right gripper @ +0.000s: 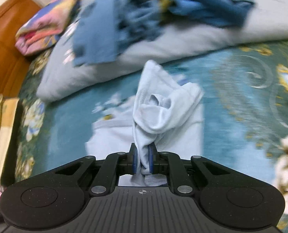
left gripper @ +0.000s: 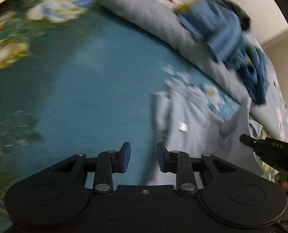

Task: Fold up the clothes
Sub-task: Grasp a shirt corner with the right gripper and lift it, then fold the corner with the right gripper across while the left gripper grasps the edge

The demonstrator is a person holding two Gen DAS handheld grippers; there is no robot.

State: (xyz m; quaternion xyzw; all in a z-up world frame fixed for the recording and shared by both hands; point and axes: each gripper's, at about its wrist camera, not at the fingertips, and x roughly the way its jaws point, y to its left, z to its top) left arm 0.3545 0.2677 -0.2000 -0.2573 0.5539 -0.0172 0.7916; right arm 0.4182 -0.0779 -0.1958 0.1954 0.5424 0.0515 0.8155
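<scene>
- Two tongs are in view, one per hand, both above a bed covered in a teal floral bedspread point(left gripper: 89, 81)
- Left tongs point(left gripper: 143, 158) stand open with a clear gap between the blue pads; nothing is between them, and bare bedspread lies beyond the tips
- Right tongs point(right gripper: 143, 160) are closed tight on a bunched fold of a pale blue garment point(right gripper: 159, 106), the cloth pinched between the blue pads and rising up ahead of the tips in a twisted, lifted peak
- The rest of that pale blue garment lies spread flat on the bedspread beneath the lifted part; in the left wrist view it point(left gripper: 192, 136) sits just right of the open tongs, a small white tag showing on it
- The right tool's black body point(left gripper: 270, 151) shows at the right edge of the left wrist view, over the garment's far side
- A grey-blue quilt point(right gripper: 163, 44) lies rumpled across the far side of the bed, touching the bedspread
- A heap of darker blue clothes point(right gripper: 144, 13) rests on top of the quilt; blur hides the details
- A pink and blue folded fabric pile point(right gripper: 41, 29) sits at the quilt's left end, beside an orange-brown wooden headboard point(right gripper: 6, 44)
- Both views are smeared by motion blur
</scene>
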